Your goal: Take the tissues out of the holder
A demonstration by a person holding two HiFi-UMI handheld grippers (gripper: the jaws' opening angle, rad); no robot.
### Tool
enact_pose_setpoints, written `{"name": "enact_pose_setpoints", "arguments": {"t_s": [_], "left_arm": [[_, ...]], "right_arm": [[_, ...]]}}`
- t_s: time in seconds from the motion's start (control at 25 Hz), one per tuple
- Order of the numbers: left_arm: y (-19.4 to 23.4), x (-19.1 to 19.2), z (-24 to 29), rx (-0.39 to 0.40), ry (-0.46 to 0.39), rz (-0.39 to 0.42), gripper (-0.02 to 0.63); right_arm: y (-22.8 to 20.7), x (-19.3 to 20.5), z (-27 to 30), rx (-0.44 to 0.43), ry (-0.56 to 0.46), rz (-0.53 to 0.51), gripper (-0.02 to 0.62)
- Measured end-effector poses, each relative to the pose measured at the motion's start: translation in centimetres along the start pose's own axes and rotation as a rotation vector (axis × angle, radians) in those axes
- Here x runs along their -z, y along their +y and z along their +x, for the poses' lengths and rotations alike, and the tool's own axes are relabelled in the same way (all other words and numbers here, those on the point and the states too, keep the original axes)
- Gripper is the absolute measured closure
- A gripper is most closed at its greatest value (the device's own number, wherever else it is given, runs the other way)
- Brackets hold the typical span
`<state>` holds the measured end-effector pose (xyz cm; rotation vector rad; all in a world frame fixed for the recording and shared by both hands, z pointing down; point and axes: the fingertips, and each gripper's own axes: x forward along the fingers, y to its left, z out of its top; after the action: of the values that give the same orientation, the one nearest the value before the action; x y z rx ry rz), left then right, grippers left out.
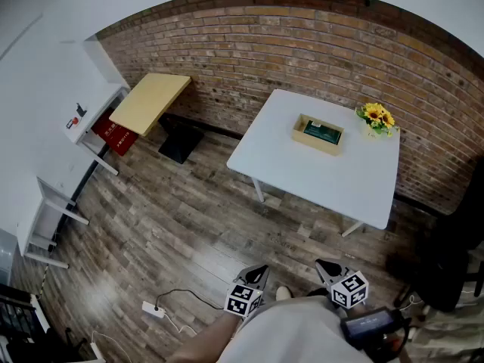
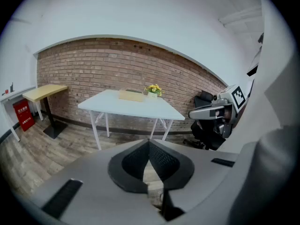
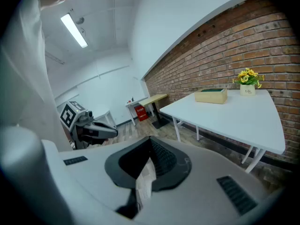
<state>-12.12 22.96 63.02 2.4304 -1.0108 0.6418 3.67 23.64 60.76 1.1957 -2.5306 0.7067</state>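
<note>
A wooden tissue holder [image 1: 318, 133] with a green pack of tissues in it lies on the white table [image 1: 302, 176], far ahead of me. It also shows as a small box, the holder [image 2: 131, 95], in the left gripper view and as the holder [image 3: 211, 95] in the right gripper view. Both grippers hang low by my body, well short of the table. The left gripper [image 1: 256, 271] has its jaws together with nothing between them, and so does the right gripper [image 1: 327, 266]. From close up the left gripper [image 2: 149, 145] and the right gripper [image 3: 150, 142] look the same.
A small pot of yellow flowers [image 1: 376, 118] stands beside the holder on the table. A tilted wooden desk [image 1: 150, 101] and a red box [image 1: 115, 136] are at the left wall. A power strip [image 1: 153, 309] lies on the wood floor. A black chair [image 2: 206, 125] stands at the right.
</note>
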Motion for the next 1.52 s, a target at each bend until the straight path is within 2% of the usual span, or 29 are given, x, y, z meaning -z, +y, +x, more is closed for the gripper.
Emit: {"name": "enact_pose_setpoints", "arguments": {"t_s": [0.12, 0.24, 0.92, 1.52], "left_arm": [[0.4, -0.4, -0.4, -0.006, -0.006, 0.016, 0.598], [0.4, -1.1, -0.6, 0.0, -0.017, 0.026, 0.598], [0.3, -1.9, 0.0, 0.003, -0.022, 0.058, 0.598], [1.9, -0.8, -1.3, -0.019, -0.015, 0.038, 0.598]], "right_arm": [[0.2, -1.1, -0.1, 0.005, -0.067, 0.04, 0.589], [0.3, -1.8, 0.0, 0.012, -0.079, 0.03, 0.589], [-0.6, -1.8, 0.1, 0.037, -0.074, 0.016, 0.589], [0.7, -1.6, 1.1, 0.04, -0.044, 0.012, 0.589]]}}
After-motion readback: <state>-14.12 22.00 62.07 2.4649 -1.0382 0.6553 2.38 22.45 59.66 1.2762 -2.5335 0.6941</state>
